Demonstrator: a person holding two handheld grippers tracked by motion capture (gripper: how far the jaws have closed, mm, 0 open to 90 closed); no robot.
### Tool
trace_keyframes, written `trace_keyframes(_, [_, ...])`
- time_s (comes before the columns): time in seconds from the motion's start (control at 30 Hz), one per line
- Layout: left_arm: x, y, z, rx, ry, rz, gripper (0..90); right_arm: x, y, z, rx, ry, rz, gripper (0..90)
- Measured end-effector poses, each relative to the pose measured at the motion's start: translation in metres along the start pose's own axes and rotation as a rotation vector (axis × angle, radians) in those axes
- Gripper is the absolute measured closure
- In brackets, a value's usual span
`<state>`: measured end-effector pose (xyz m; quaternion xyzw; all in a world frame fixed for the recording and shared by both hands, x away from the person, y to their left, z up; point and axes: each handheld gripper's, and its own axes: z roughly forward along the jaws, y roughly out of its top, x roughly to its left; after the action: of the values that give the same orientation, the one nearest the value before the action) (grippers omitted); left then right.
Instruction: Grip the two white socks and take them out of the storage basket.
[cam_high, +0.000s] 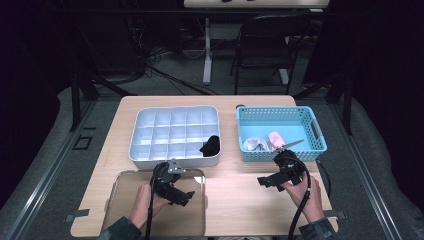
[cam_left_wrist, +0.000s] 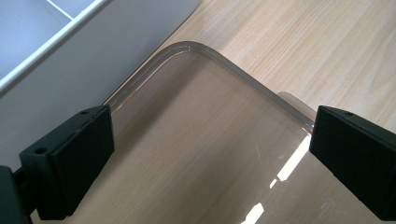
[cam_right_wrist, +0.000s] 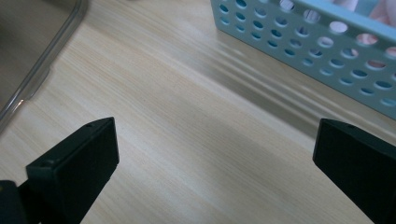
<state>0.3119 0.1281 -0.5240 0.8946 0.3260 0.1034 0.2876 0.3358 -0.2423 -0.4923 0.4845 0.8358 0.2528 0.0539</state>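
- Clear lid (cam_high: 120, 205) lies flat at the table's (cam_high: 240, 200) near-left edge, long axis left-right, just in front of the white divided tray (cam_high: 150, 161).
- Left gripper (cam_high: 182, 197) hovers over its right half, jaws apart, empty.
- Right gripper (cam_high: 266, 181) sits well right of lid, beside blue basket (cam_high: 320, 145), jaws apart, empty.

Worktop (cam_high: 240, 195): pale wood-grain surface with rounded corners. Three things rest directly on it. Landmark: the white divided tray (cam_high: 174, 134), lying in the far-left part of the worktop, its grid of compartments open upward; a black object (cam_high: 211, 145) sits in a compartment at its near right corner. The blue perforated basket (cam_high: 280, 132) lies just right of the tray, apart from it, with a strip of bare wood between; pink and white items lie inside. The clear lid (cam_high: 155, 205) lies flat just in front of the tray, close to its near wall.
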Motion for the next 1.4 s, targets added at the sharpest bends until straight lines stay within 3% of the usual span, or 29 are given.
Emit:
trace_keyframes(0.1, [-0.001, 0.001, 0.002, 0.003, -0.004, 0.004, 0.2, -0.001, 0.009, -0.005, -0.024, 0.017, 0.009, 0.0])
trace_keyframes(0.43, [-0.002, 0.002, 0.005, 0.013, -0.019, 0.023, 0.2, -0.016, 0.043, -0.016, -0.050, 0.009, 0.022, 0.0])
trace_keyframes(0.57, [-0.003, 0.003, 0.006, 0.015, -0.020, 0.034, 0.2, -0.022, 0.058, -0.014, -0.034, -0.009, 0.023, 0.0])
trace_keyframes(0.9, [-0.003, 0.005, 0.007, 0.002, -0.026, 0.041, 0.2, -0.037, 0.092, 0.007, 0.007, -0.011, 0.069, 3.0])
trace_keyframes(1.1, [-0.004, 0.006, 0.009, 0.010, -0.030, 0.044, 0.2, -0.045, 0.107, 0.023, 0.056, -0.031, 0.078, 14.6])
trace_keyframes(1.23, [-0.003, 0.005, 0.009, 0.015, -0.030, 0.047, 0.2, -0.052, 0.114, 0.037, 0.077, -0.036, 0.119, 18.3])
trace_keyframes(1.4, [-0.004, 0.005, 0.009, 0.015, -0.031, 0.049, 0.2, -0.056, 0.121, 0.054, 0.132, -0.052, 0.129, 20.9])
